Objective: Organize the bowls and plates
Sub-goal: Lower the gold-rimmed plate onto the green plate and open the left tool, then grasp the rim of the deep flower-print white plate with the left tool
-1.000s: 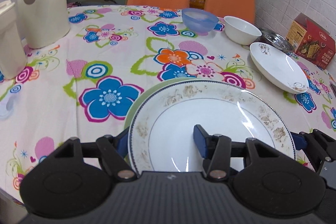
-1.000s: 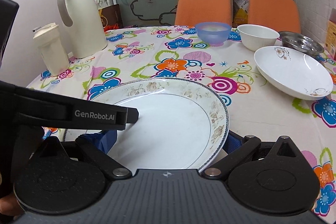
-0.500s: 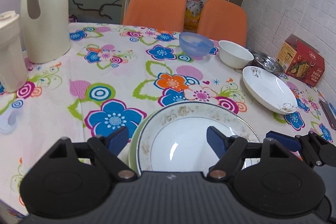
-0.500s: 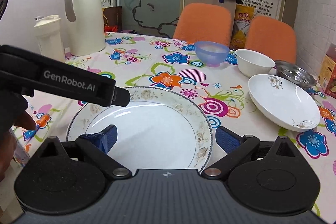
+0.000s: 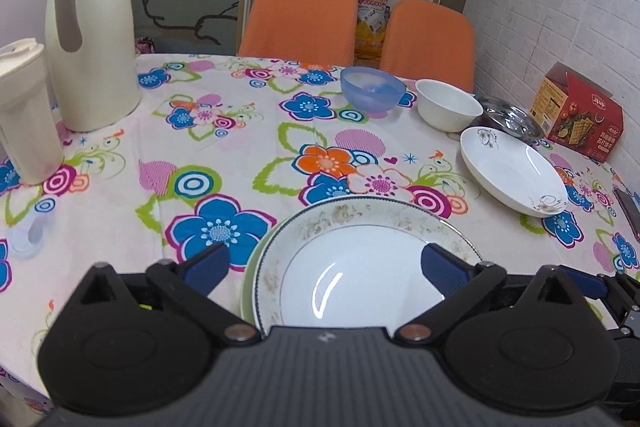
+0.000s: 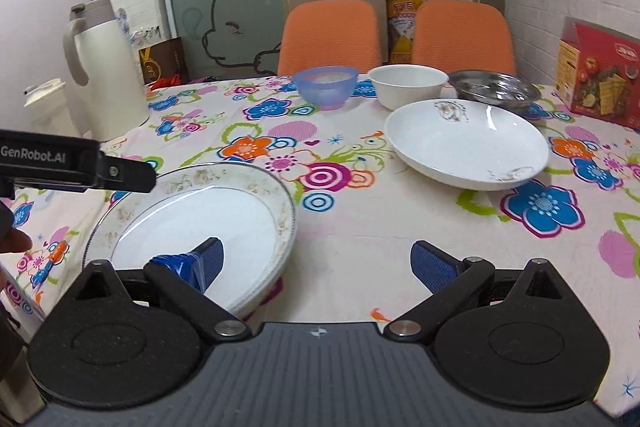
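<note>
A round white china plate with a brown floral rim and a thin blue edge line (image 5: 360,267) lies at the near edge of the flower-printed tablecloth (image 5: 240,147), stacked on a pale green plate (image 5: 250,275) of which only a sliver shows at its left side. The left gripper (image 5: 324,265) hovers over this stack with its blue-padded jaws spread wide, holding nothing; one pad is left of the stack, the other above its right part. The right gripper (image 6: 316,261) is likewise wide apart and empty, its left pad over the floral-rimmed plate's right side and its right pad over bare cloth.

Beyond the stack and to its right rests a deep white oval dish with small grey motifs (image 6: 466,143). Behind that dish stand a translucent blue plastic bowl (image 6: 326,85), a plain white ceramic bowl (image 6: 408,85) and a shallow stainless-steel bowl (image 6: 494,89), in a row from left to right. A tall cream thermos jug (image 5: 92,39) and a cream lidded cup (image 5: 24,111) stand far left of the stack. A red cracker box (image 5: 578,117) sits right of the steel bowl. Two orange chairs (image 5: 300,15) stand behind the table.
</note>
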Demonstrator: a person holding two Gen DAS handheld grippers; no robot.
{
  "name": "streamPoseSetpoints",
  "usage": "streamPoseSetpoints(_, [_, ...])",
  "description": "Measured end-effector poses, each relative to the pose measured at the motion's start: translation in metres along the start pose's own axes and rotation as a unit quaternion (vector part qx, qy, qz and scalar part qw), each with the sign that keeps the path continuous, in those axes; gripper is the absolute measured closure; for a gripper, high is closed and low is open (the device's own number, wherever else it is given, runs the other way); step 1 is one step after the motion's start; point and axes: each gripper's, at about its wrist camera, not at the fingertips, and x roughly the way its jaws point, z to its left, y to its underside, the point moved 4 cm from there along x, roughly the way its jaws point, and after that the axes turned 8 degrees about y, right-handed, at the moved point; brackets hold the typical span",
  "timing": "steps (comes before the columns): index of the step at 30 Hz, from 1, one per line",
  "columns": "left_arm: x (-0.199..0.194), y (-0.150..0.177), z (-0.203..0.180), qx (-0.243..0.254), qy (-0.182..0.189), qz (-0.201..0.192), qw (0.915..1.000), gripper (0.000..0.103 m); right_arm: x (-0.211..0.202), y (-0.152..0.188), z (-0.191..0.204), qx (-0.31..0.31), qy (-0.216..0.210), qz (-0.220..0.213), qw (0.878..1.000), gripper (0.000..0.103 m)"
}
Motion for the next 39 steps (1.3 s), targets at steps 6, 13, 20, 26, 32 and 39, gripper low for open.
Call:
streamPoseSetpoints(6, [-0.001,-0.005,-0.019,0.021,-0.014,-0.006,0.9997,0.002,-0.001,0.010,-0.040,0.060,0.031,0.008,0.998,0.015])
streamPoseSetpoints(13, [0.008,-0.006,-0.049,0.046,-0.010,0.003,0.9989,0.002,-0.003,0.022,-0.063,0.078,0.045,0.013,0.996,0.015])
streamPoseSetpoints(20, [0.017,-0.008,-0.076,0.066,-0.007,0.011,0.9977,0.002,-0.006,0.026,-0.084,0.095,0.046,0.014,0.994,0.015])
streamPoseSetpoints(26, [0.027,-0.011,-0.096,0.082,-0.004,0.017,0.9965,0.002,-0.005,0.031,-0.098,0.103,0.050,0.017,0.993,0.015])
streamPoseSetpoints(32, [0.041,-0.013,-0.115,0.097,0.003,0.028,0.9949,0.002,-0.004,0.030,-0.113,0.116,0.052,0.015,0.992,0.015])
streamPoseSetpoints(39, [0.060,-0.021,-0.124,0.109,0.008,0.041,0.9932,0.002,0.003,0.016,-0.129,0.125,0.053,0.013,0.991,0.015])
